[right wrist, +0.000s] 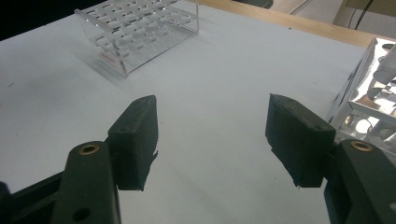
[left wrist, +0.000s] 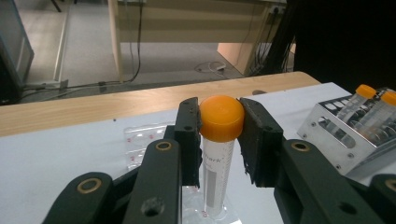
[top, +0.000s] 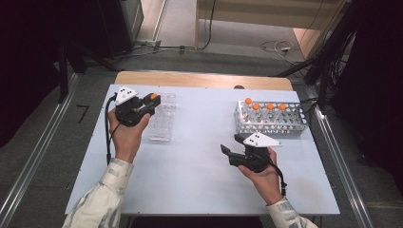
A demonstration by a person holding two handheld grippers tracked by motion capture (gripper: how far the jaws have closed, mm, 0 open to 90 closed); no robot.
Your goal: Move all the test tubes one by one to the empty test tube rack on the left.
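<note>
One orange-capped tube [left wrist: 218,154] stands clamped upright between the left tongs [left wrist: 220,122], while the right tongs [right wrist: 212,135] gape empty.

Orange cap [left wrist: 221,117] on clear tube [left wrist: 215,179] with grey print, frame centre. Black grippers [left wrist: 219,140]. White table [top: 199,156], tan wood edge. Silver rack [top: 271,121] upper right, orange-capped tubes [top: 263,106]. Clear rack [top: 161,124], red markings.

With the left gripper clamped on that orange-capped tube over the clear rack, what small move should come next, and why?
Probably lower the tube straight down into a free hole of the clear rack. The left gripper grips it by its cap, upright, with its tip just above that rack. The right gripper is open and idle.
</note>
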